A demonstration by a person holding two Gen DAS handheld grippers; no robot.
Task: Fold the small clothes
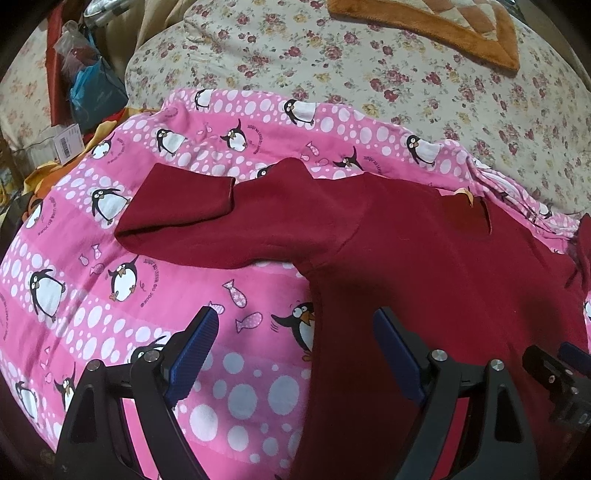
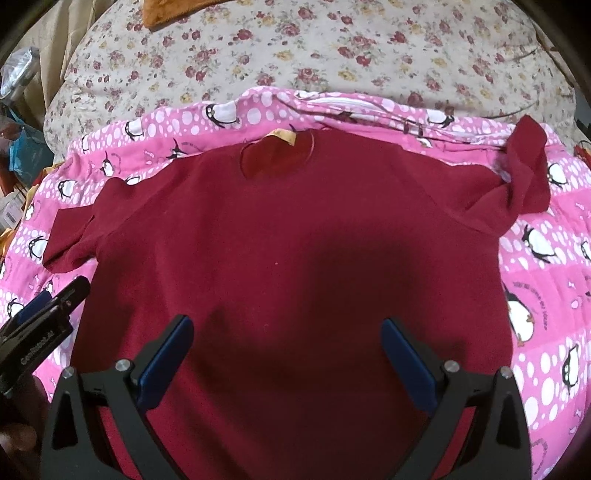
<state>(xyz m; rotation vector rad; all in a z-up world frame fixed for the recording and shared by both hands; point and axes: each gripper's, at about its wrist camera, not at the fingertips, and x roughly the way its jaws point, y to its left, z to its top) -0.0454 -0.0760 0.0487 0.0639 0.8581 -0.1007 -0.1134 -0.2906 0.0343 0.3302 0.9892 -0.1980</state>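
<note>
Blue-padded fingers of the right gripper stand spread wide, released, above the lower body of a dark red top. At the top's left edge the left gripper is likewise released, gripping nothing. The top lies flat, neck away from the cameras, on a pink penguin blanket; its left sleeve is doubled back, its right sleeve bunched. Beyond the blanket spreads a floral quilt with an orange-trimmed cloth. Bags and boxes crowd the far left; pink blanket shows bare on both sides.
</note>
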